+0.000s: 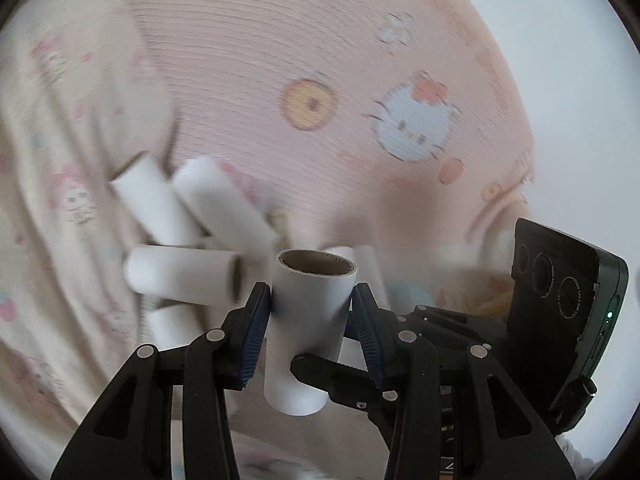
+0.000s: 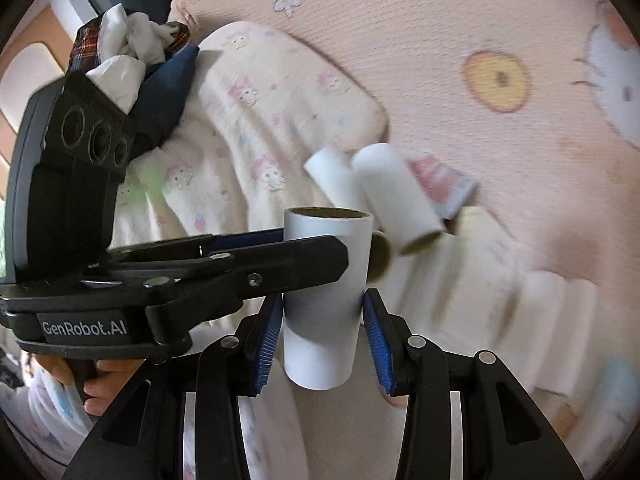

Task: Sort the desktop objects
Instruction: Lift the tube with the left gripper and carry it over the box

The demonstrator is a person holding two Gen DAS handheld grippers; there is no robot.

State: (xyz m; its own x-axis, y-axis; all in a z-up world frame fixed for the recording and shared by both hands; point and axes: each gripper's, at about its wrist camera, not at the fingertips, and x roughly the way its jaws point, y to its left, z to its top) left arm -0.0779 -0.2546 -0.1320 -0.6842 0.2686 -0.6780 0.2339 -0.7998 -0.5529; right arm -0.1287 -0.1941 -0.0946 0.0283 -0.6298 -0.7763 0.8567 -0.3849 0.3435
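Observation:
A white cardboard tube (image 1: 308,332) stands upright between both grippers above a pink cartoon-print mat (image 1: 304,52). My left gripper (image 1: 312,320) is shut on the tube with its blue pads against both sides. In the right wrist view the same tube (image 2: 324,312) sits between my right gripper's (image 2: 323,334) blue pads; the left pad touches it, a small gap shows at the right pad. The left gripper's finger (image 2: 280,258) crosses in front of the tube there. Several more white tubes (image 1: 192,216) lie blurred on the mat behind.
A cream printed cloth (image 2: 256,120) lies at the left of the mat. A dark blue bag with white paper and plaid cloth (image 2: 132,52) sits behind it. A small pink-and-white packet (image 2: 444,184) lies by the tubes. The other gripper's body (image 1: 560,308) stands at right.

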